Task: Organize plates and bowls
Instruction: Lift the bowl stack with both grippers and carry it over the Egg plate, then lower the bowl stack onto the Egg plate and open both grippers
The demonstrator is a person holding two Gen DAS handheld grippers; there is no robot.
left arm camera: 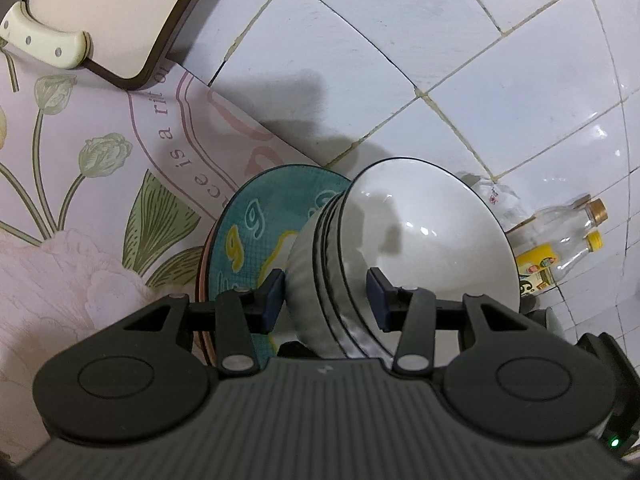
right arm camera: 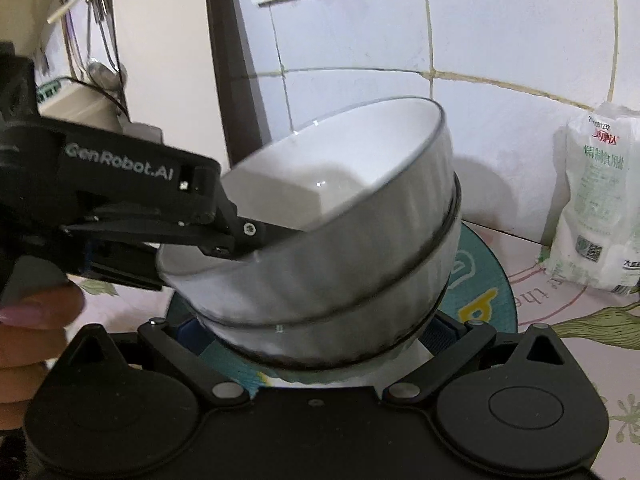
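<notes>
A nested stack of white bowls (left arm camera: 420, 232) with black rims is tilted over a teal plate (left arm camera: 256, 220) that lies on pinkish plates (left arm camera: 201, 280). My left gripper (left arm camera: 326, 300) is shut on the walls of the stack, with one blue pad outside and the other inside the top bowl. In the right wrist view the bowls (right arm camera: 340, 216) fill the middle. The left gripper (right arm camera: 256, 240) clamps their rim from the left. My right gripper (right arm camera: 314, 334) straddles the lowest bowl, its blue pads against both sides. Whether the stack rests on the teal plate (right arm camera: 488, 292) is hidden.
A floral tablecloth (left arm camera: 80, 200) covers the counter, which ends at a white tiled wall (left arm camera: 440, 40). A cutting board (left arm camera: 120, 12) and a knife handle (left arm camera: 44, 44) lie at the far left. Glass bottles (left arm camera: 568, 240) stand on the right. A white bag (right arm camera: 596, 200) leans on the wall.
</notes>
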